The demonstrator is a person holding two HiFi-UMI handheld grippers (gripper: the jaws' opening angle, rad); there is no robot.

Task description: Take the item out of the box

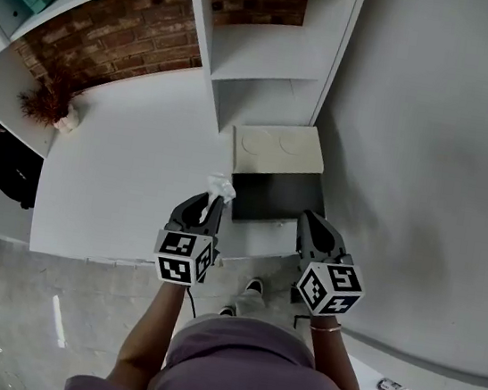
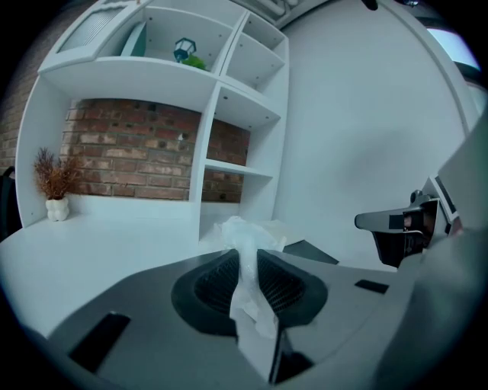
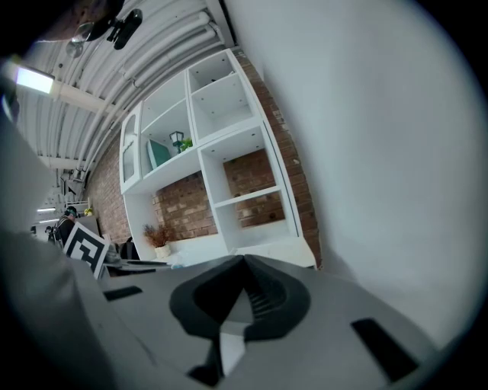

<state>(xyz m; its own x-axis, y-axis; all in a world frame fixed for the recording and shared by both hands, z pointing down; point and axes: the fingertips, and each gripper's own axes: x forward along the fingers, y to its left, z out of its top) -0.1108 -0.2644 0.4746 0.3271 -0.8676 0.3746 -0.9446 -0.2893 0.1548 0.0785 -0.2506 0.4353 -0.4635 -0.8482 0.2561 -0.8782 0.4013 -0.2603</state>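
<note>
Near the centre of the head view, my left gripper (image 1: pixel 211 203) is pinching a crumpled white wad of thin plastic film (image 1: pixel 221 187). Its jaws are standing only a little apart, and the ribbed pads are pressing the wad from both sides. The wad is hanging just beside the upper left corner of the shallow box with a dark grey inside (image 1: pixel 279 199), and I am judging it already clear of the box. My right gripper (image 1: pixel 314 225) is sitting at the right edge of the box, jaws together and holding nothing.

To finish well, I am planning to hold the squeeze steady, carry the wad leftward over the bare white desk (image 1: pixel 111 180), and lower it before letting go, because I am expecting such light film to slip easily. The film is looking soft, half transparent and wrinkled, bunching above the pads. The box is flat and rectangular. Its smooth cream lid (image 1: pixel 278 147) is lying open behind it, showing two pressed circles.
</note>
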